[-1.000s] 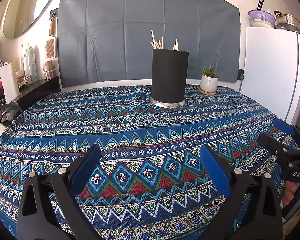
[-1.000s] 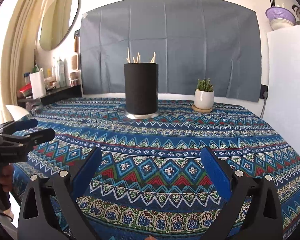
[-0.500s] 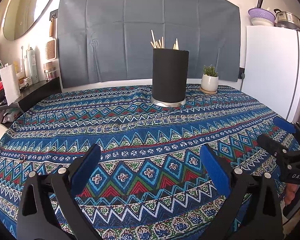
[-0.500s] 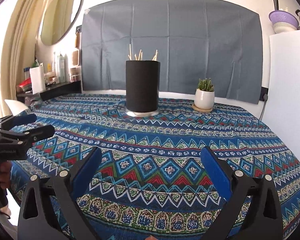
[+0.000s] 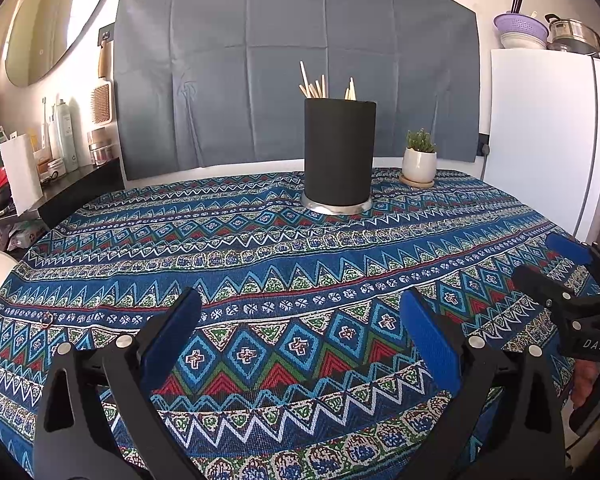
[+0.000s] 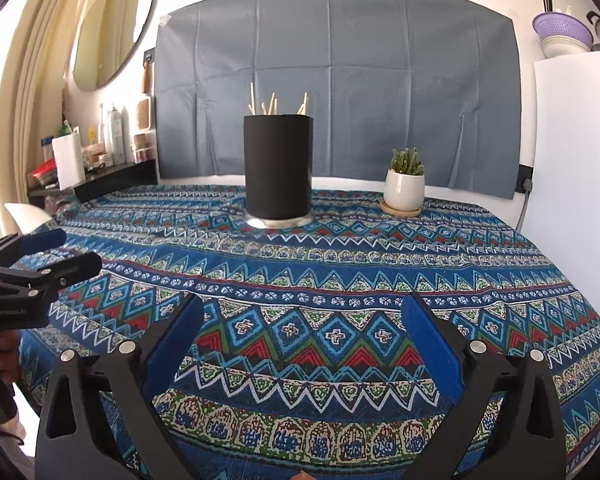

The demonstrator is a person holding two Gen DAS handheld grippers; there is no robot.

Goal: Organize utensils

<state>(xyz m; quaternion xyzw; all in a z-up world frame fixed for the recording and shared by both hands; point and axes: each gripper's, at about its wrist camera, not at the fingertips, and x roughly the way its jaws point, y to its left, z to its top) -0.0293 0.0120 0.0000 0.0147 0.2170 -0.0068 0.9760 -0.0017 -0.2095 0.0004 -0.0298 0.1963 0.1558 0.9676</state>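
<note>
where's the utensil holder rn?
The black utensil holder stands upright at the table's far side, centre in both wrist views, directly left of the small potted succulent.

The blue patterned woven tablecloth (image 5: 260, 264) looks coarse and matt. The black cylindrical utensil holder (image 5: 339, 152) is matt too, on a shiny metal base. Pale sticks (image 5: 314, 87) inside are probably wood. The small white plant pot (image 6: 404, 190) is smooth, glossy-ish ceramic.

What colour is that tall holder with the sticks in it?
The holder is plain matte black with a shiny silver base, seen best in the right wrist view.
</note>
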